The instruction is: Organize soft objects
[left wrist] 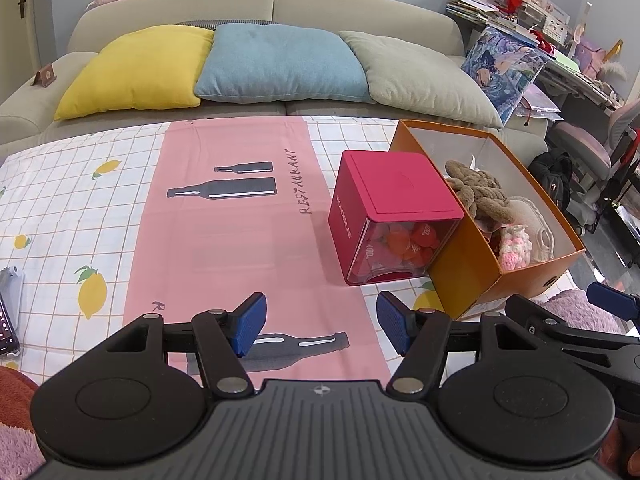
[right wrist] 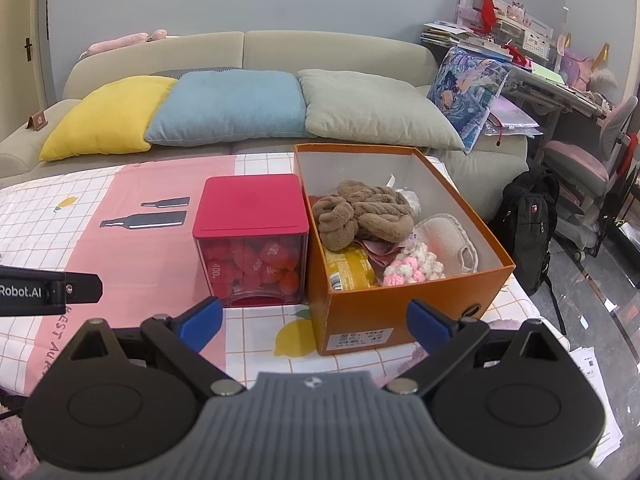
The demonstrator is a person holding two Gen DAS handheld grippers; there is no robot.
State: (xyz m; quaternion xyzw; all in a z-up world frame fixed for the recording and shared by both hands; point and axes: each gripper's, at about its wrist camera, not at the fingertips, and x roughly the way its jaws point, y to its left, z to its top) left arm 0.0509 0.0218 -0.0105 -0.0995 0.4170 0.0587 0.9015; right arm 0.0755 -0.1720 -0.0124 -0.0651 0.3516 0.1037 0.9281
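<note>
Soft toys point(right wrist: 362, 216) in orange box point(right wrist: 400, 312); tablecloth point(left wrist: 224, 216) reads "RESTAURANT".

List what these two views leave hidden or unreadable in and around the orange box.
- Orange box floor, right wrist view: covered by the brown plush, pink crochet piece and yellow packet.
- Label on the box front, right wrist view: print too small to read.
- Box contents, left wrist view: the near wall hides the lower layers.
- Red container back, both views: faces away.

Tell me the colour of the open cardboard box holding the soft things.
Orange outside, white inside; the box shows best in the right wrist view.
</note>
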